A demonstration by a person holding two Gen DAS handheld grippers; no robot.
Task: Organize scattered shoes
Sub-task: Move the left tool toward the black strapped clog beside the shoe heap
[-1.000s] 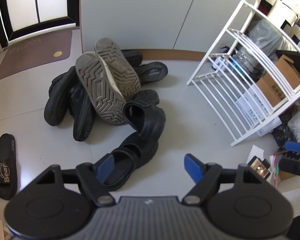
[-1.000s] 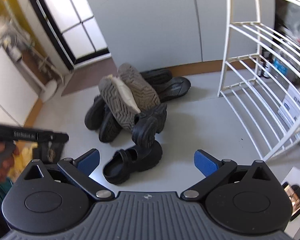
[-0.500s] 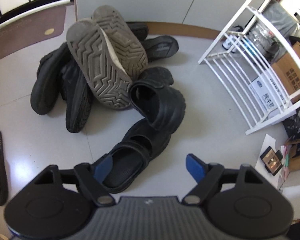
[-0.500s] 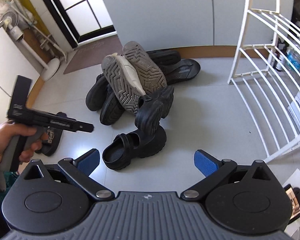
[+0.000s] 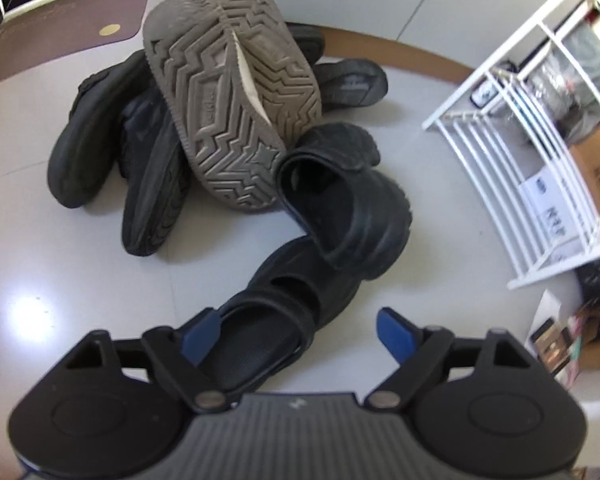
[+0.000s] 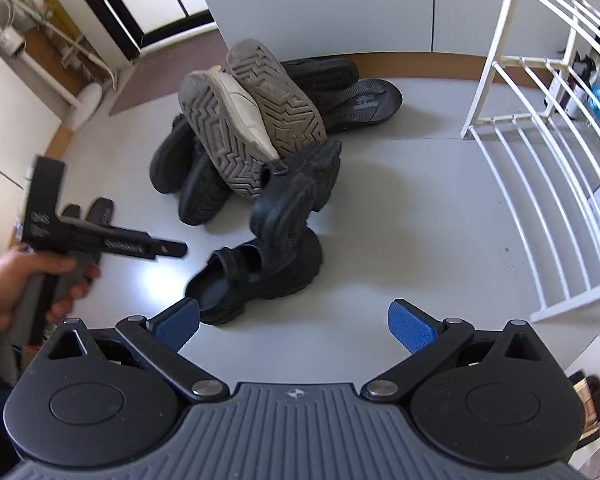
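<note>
1. Two views, left wrist one: left gripper [image 5: 296,332] gapes wide, holding nothing, over the heel of the nearest black clog [image 5: 276,320]. I'd close on the heel strap, since the second clog [image 5: 352,208] leans on it.
2. Right wrist: right gripper [image 6: 296,322] wide too, nothing held. Shoe pile [image 6: 256,128] sits on the floor, white rack [image 6: 540,152] apart and bare.

Ahead of both grippers, one heap of shoes [image 5: 236,120]. Counted in it: two pale sneakers [image 6: 236,120] with soles upturned; two chunky black clogs [image 5: 348,216], one nearest the left gripper's fingers; two dark shoes [image 5: 148,192] left of the sneakers; two dark shoes [image 6: 360,100] behind. Far left, two black slides [image 6: 100,210]. To the right, one white rack [image 6: 540,160].
</note>
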